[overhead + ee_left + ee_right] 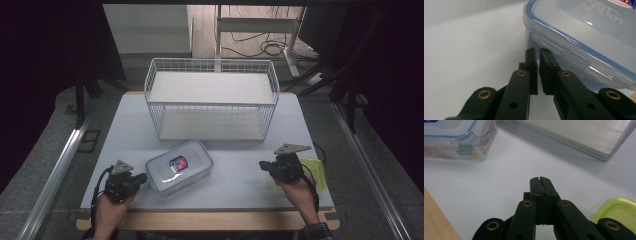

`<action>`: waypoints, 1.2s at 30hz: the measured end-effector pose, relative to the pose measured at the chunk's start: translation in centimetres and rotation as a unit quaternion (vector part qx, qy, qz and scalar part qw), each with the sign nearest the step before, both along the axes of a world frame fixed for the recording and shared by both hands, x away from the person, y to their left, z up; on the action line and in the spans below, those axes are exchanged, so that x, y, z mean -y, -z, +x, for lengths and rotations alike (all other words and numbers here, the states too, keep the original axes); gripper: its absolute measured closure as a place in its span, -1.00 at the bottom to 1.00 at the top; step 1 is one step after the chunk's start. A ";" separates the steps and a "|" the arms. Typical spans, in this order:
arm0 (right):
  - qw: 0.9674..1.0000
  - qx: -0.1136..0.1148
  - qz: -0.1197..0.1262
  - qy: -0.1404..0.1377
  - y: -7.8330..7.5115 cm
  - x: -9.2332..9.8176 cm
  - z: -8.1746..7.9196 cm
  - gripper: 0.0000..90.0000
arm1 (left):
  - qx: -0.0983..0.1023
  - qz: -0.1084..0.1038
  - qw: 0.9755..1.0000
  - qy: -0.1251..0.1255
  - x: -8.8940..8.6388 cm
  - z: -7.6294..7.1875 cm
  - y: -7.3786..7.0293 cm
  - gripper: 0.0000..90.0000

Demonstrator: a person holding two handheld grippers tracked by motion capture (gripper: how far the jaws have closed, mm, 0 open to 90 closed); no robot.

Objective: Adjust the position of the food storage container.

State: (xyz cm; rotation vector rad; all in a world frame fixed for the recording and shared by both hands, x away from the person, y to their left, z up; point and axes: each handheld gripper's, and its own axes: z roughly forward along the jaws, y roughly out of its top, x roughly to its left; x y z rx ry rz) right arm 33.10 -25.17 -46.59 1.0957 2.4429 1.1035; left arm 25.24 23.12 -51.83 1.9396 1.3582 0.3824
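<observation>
Showing mirrored, perhaps "LOCK", container lid (596,27)

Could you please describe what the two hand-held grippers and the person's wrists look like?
Both the left hand-held gripper and the right hand-held gripper are black, each topped by a grey three-cornered plate and trailing a black cable. Their jaw arms carry brass-ringed rivets. The right wrist wears a dark band.

Your white table (240,172) carries a wire basket (211,99) at the back, a clear lidded box (179,167) front left, and a green lid (316,172) at its right edge.
</observation>
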 end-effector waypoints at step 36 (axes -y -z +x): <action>0.997 -0.005 -0.055 -0.050 3.1 -9.7 5.0 0.99 | -0.013 -0.012 0.998 0.057 4.0 8.9 0.5 0.99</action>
